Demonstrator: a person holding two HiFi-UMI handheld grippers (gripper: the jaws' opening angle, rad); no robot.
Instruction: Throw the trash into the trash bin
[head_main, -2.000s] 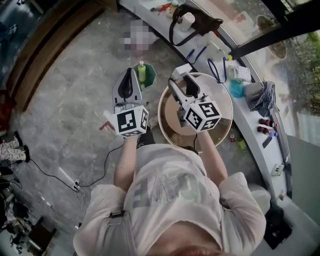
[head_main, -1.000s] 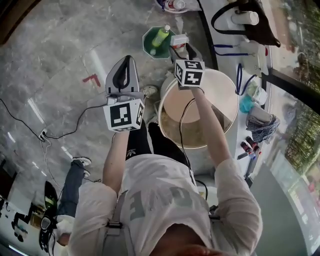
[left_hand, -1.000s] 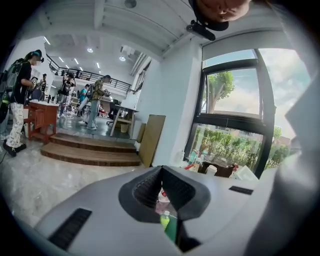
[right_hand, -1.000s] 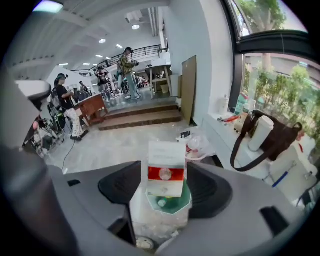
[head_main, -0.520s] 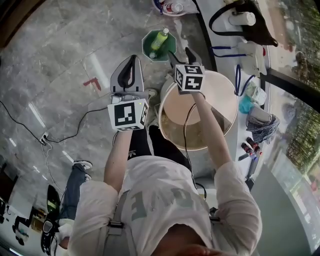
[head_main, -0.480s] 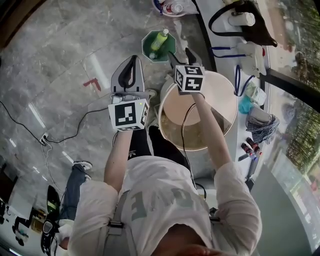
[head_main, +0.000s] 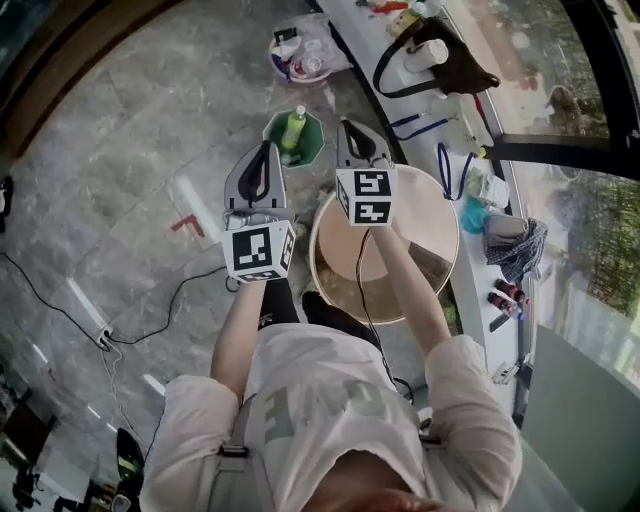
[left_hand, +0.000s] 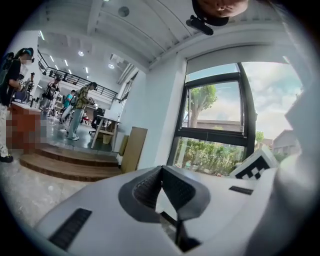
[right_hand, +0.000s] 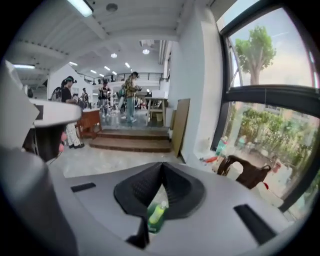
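Observation:
A green trash bin (head_main: 308, 150) stands on the floor with a green bottle (head_main: 293, 128) lying in it. My right gripper (head_main: 350, 128) hovers just right of the bin, above the round table's far edge. Its jaws have just been closing and now meet with nothing between them. In the right gripper view the jaws (right_hand: 162, 164) are shut, and the bottle (right_hand: 156, 216) shows below through the gap. My left gripper (head_main: 266, 147) is held just left of the bin, shut and empty; its tips (left_hand: 161, 168) touch.
A round beige table (head_main: 440, 215) sits under my right arm. A long white counter (head_main: 470, 290) on the right carries a dark bag (head_main: 440, 70), cables and a cloth (head_main: 515, 245). A pile of litter (head_main: 305, 55) lies beyond the bin. A cable (head_main: 150, 320) runs across the floor.
The right jaws were open half a second ago and are now shut. The small white item between them a second ago is gone. Both grippers have risen.

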